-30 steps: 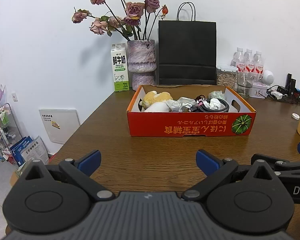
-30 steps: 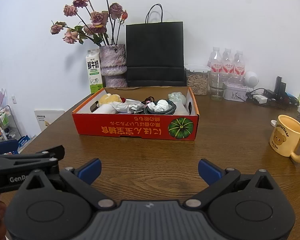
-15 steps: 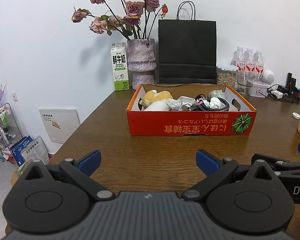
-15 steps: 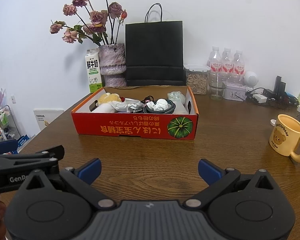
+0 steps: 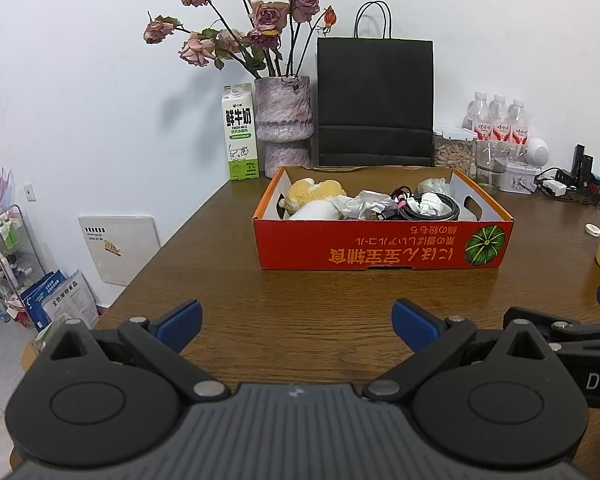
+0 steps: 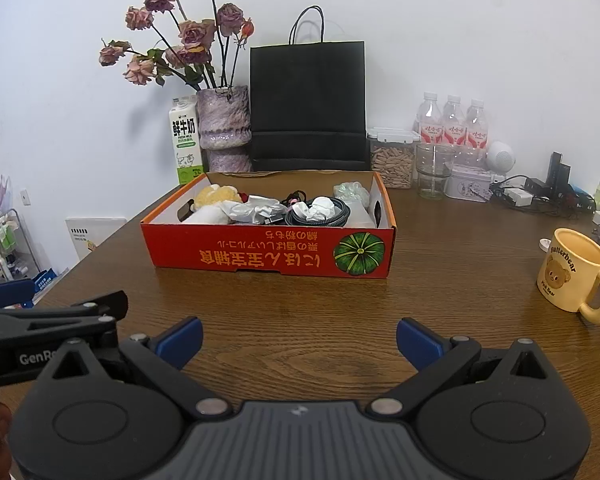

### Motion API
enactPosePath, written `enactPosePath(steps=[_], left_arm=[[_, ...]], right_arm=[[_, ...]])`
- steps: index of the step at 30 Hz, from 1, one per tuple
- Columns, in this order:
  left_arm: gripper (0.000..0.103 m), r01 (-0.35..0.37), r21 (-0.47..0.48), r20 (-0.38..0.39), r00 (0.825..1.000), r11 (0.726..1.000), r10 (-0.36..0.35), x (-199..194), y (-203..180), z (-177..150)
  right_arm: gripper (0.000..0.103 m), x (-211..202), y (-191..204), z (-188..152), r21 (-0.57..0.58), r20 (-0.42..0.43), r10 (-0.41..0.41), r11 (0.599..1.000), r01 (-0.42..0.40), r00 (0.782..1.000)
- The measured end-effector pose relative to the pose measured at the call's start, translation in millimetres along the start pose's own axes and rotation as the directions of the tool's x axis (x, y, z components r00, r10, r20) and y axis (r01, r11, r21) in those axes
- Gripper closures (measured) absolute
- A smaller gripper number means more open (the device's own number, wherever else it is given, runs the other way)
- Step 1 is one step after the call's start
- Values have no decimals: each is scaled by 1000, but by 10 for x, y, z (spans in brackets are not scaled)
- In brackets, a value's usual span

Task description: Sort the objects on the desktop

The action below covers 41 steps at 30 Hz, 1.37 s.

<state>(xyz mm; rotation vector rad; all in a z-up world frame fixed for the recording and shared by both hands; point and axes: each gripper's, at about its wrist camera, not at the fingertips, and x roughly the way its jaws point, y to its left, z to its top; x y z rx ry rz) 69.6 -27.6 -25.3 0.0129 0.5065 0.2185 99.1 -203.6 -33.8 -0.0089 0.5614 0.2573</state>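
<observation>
Both tools agape over brown wooden table (image 5: 308,300) — white wall (image 5: 80,80) behind

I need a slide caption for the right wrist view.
Open right gripper faces the red cardboard box; yellow mug alongside.

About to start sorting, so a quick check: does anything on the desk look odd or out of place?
The red cardboard box sits with its print upside down. Inside, a crumpled tissue lies in the coiled cable.

Black paper bag (image 5: 375,100), vase of roses (image 5: 283,120), milk carton (image 5: 240,136), water bottles (image 6: 452,124)
</observation>
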Motion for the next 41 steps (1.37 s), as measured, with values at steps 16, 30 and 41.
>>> enactPosePath(steps=[16,30,41], left_arm=[[0,0,1,-1,1000,1000,0,-5,4,6],[0,0,1,1,1000,1000,0,-17,1,-13],[0,-14,7,11,1000,1000,14,-54,-20,-24]], right_arm=[[0,-6,1,-2,0,-1,-1,1000,1,1000],[0,-10,0,3,-1,0,-1,1000,1,1000],[0,-3,-25,-11,1,1,0,1000,0,1000]])
